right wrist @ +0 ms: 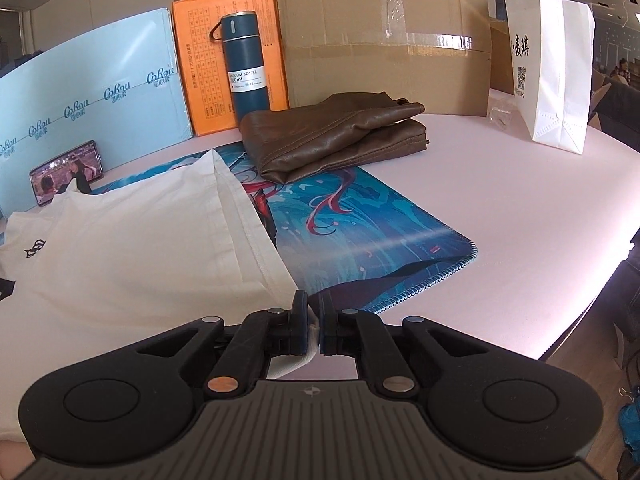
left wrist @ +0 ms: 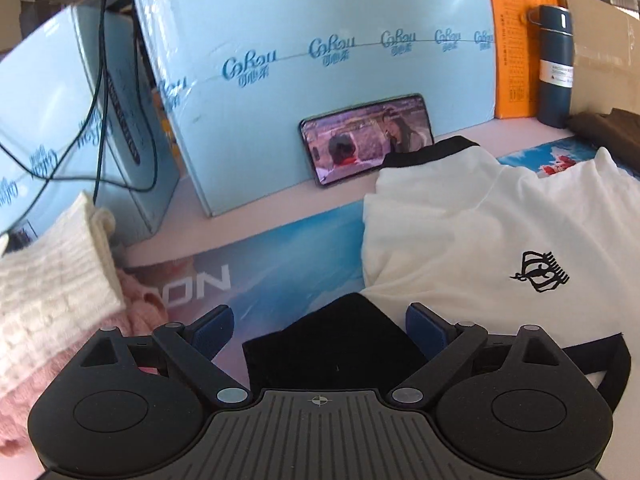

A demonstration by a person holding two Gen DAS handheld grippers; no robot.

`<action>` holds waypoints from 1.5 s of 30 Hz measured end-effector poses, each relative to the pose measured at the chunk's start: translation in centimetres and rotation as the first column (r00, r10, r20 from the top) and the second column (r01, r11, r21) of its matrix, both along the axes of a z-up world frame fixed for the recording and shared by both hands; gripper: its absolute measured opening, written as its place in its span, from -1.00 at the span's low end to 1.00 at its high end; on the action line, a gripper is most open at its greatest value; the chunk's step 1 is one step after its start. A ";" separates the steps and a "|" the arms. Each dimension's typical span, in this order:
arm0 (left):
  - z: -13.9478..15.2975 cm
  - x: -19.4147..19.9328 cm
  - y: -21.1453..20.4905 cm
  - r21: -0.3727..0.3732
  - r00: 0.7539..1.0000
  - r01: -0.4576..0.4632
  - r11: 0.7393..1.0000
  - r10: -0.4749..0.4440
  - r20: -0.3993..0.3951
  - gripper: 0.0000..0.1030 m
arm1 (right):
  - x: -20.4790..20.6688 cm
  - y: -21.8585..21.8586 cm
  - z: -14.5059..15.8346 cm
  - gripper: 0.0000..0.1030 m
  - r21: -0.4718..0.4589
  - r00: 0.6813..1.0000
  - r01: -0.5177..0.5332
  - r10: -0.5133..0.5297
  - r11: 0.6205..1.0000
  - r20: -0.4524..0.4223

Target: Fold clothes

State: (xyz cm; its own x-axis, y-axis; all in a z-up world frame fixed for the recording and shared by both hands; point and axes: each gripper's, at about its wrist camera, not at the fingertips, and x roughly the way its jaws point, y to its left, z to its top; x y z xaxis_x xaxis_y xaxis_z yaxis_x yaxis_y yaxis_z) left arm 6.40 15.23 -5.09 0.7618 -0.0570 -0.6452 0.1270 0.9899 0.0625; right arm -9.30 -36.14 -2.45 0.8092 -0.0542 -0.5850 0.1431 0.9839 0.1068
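With the right gripper [right wrist: 314, 322] clenched on the near hem corner of the white T-shirt [right wrist: 132, 256] lying on the mat by the table's front edge, and the left gripper [left wrist: 320, 326] released astride its black sleeve [left wrist: 332, 344], a one-sided lift risks skewing the fold.

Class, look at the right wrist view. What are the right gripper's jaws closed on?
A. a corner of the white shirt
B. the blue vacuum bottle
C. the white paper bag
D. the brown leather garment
A: the right gripper has its jaws pressed together on a corner of the white shirt, with white fabric showing between and below them.
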 end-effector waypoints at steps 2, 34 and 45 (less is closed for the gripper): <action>-0.1 -0.6 0.8 -0.081 1.000 0.024 0.996 -0.024 0.005 0.14 | 0.1 0.2 0.1 -0.91 -0.002 1.000 0.003 -0.003 1.000 -0.001; 0.9 -2.1 -6.4 0.081 0.993 0.030 0.996 -0.039 0.115 0.87 | 23.3 10.7 4.8 -0.09 0.121 0.918 -0.391 0.397 0.912 -0.025; -0.1 -1.3 -5.0 0.004 0.999 0.000 1.000 0.000 0.033 0.92 | 31.1 25.0 1.1 -0.10 0.229 0.834 -0.500 0.536 0.835 -0.133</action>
State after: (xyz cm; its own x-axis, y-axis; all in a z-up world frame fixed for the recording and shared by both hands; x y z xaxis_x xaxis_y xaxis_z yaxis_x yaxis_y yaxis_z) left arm 5.12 10.24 -5.18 0.7829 -0.0545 -0.6197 0.1245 0.9897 0.0703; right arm 21.83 -11.10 -1.31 0.5648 0.4612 -0.6843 -0.3480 0.8850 0.3092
